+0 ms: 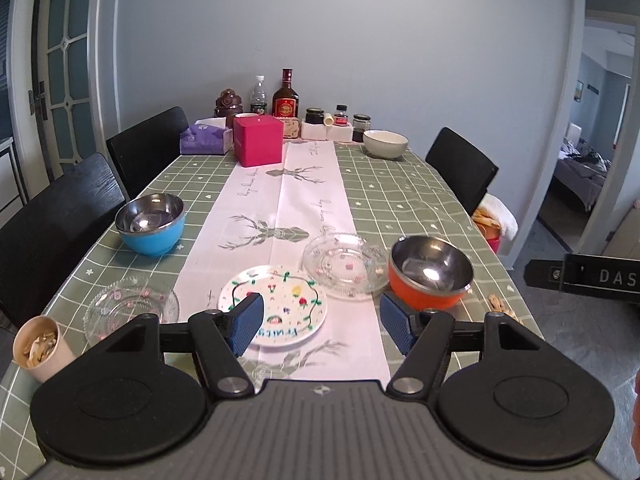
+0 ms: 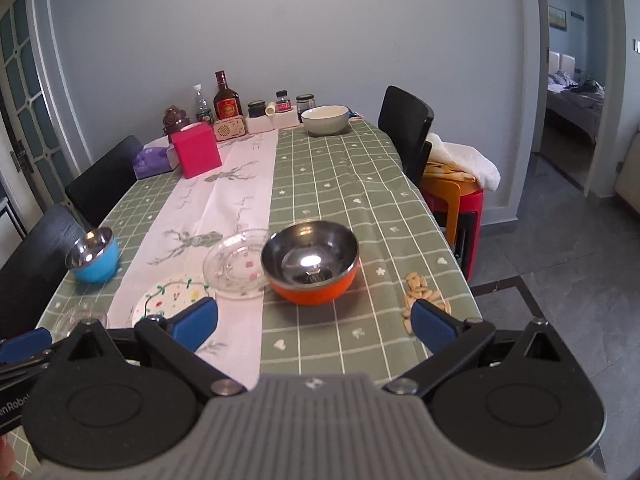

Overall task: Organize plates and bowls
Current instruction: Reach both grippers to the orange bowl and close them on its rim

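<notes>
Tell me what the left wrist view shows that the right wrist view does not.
Only left: paper cup of scraps.
Only right: stacked stools, with a white towel fully seen.
Both: orange bowl, blue bowl, painted plate, clear plate, white bowl. Both grippers, left and right, are open.

On the worktop (image 1: 400, 184), the painted plate (image 1: 276, 306) lies near the front edge, a glass plate (image 1: 344, 266) just behind it touching a bowl (image 1: 430, 272) toward the right edge, another bowl (image 1: 151, 222) by the left edge, and a third bowl (image 1: 385, 144) at the far right corner.
</notes>
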Motion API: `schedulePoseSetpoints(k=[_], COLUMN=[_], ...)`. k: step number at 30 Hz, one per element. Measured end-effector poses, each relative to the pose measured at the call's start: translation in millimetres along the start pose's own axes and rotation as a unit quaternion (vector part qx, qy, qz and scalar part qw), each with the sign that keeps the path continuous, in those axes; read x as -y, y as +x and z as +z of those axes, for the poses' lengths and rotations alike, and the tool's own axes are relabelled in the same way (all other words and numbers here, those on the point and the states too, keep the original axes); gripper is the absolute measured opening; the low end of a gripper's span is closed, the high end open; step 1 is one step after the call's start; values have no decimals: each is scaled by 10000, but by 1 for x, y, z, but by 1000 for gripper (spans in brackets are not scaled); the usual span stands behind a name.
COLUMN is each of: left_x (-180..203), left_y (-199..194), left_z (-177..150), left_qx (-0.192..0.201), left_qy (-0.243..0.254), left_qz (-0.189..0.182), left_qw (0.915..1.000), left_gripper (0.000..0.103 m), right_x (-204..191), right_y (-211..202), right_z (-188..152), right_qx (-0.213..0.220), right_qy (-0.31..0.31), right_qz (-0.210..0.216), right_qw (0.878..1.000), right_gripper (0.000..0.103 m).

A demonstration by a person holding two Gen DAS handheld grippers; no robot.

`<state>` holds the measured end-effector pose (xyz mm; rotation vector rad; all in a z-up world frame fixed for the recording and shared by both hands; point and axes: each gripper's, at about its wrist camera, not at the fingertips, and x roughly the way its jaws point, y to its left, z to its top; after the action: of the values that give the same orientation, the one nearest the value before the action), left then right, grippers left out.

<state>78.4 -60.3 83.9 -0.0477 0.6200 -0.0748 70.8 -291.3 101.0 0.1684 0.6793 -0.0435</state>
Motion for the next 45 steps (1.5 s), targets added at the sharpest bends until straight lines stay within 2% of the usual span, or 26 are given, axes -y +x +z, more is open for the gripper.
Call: schedulePoseSetpoints(k=[3,8,10,12,14,16,18,25,29,31,35,37,41,44,45], left_x=[6,23,33,44,53,60,66,78,85,88,94,94,91,91,91], left_y=[19,56,73,92,115,137,158,202,216,219,225,226,232,240,242], left_z=[13,29,30,28,24,20,15,9,6,3,2,2,1,-2,-3], left_qx=[-11,-166,-272,-440,-676,-911,-1081,-1228,-1362,-1348,-1455,-1474,-1612,-1817,-1823], left_qy=[5,-19,95,203,249,216,164,-56,-95,-119,-68,-80,-240,-75,-88], left_qz=[77,56,22,-69,-150,-307,-397,-156,-232,-207,-142,-139,-27,-25,-94], left_qw=[10000,9998,9996,9988,9973,9951,9932,9923,9904,9906,9892,9889,9866,9833,9832], left_gripper=[78,78,78,78,78,78,78,80,80,80,80,79,73,64,62], right_x=[7,11,19,35,53,71,85,94,93,94,90,86,78,72,69], right_y=[21,70,95,120,146,168,182,208,219,222,229,232,233,228,226], right_z=[19,47,52,54,50,43,37,34,30,26,21,19,18,22,24], right_qx=[-117,-521,-829,-1110,-1293,-1210,-1151,-1094,-1262,-1364,-1407,-1466,-1534,-1399,-1345], right_qy=[152,343,551,1094,1778,2368,2700,2308,2187,2138,2093,2023,1874,1590,1457], right_qz=[-144,-138,93,377,537,852,794,565,586,566,584,604,537,371,345], right_qw=[9997,9980,9950,9871,9741,9602,9526,9652,9658,9656,9659,9664,9687,9766,9795], right_gripper=[100,100,100,100,100,100,96,95,94,89,89,79,76,75,71])
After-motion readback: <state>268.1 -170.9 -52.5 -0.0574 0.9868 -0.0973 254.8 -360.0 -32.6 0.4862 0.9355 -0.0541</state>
